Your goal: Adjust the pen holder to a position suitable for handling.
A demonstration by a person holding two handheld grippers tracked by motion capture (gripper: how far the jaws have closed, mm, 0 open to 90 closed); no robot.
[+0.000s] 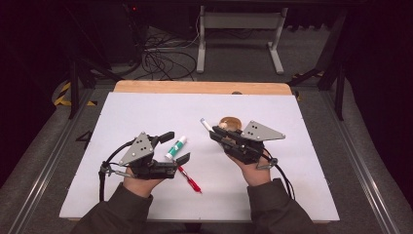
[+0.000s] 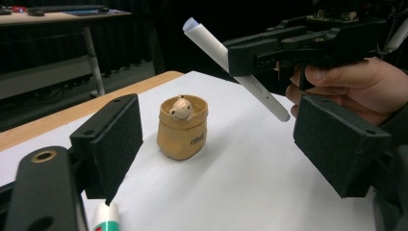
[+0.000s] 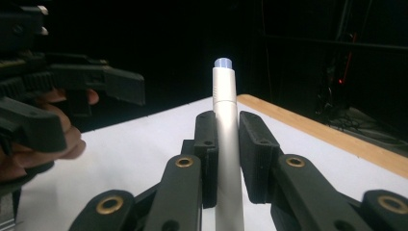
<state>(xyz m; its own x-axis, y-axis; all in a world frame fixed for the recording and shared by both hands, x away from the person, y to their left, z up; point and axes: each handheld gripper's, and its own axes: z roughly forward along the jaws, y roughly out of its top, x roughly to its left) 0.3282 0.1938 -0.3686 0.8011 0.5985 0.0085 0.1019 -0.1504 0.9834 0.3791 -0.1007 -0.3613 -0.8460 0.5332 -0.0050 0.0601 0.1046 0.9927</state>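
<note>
1. The left gripper (image 1: 179,145) is sitting low over the white table mat (image 1: 136,112), held from below by the person's left hand (image 1: 139,183); its jaws are standing wide apart with nothing pinched between them.
2. A white glue stick with a green band and green cap (image 1: 176,147) is lying on the mat in the gap between those spread jaws, touching neither pad as far as the high view shows; in the left gripper view its end (image 2: 106,217) is peeking up beside the near pad.
3. A slim red pen (image 1: 189,179) is lying on the mat just beside the left gripper's lower jaw, angled away toward the person.
4. Ahead of the left gripper's jaws, a small tan pot-shaped holder with a little round figure peeking from its top (image 2: 182,126) is standing upright on the mat.
5. The right gripper (image 1: 213,132) is hanging above the mat in the person's right hand (image 1: 253,168), its jaws clamping tight on a white cylindrical marker with a pale blue tip (image 3: 224,139).
6. The marker is jutting out past the jaw tips, tip foremost, with the tan holder (image 1: 230,122) just beyond the gripper.
</note>
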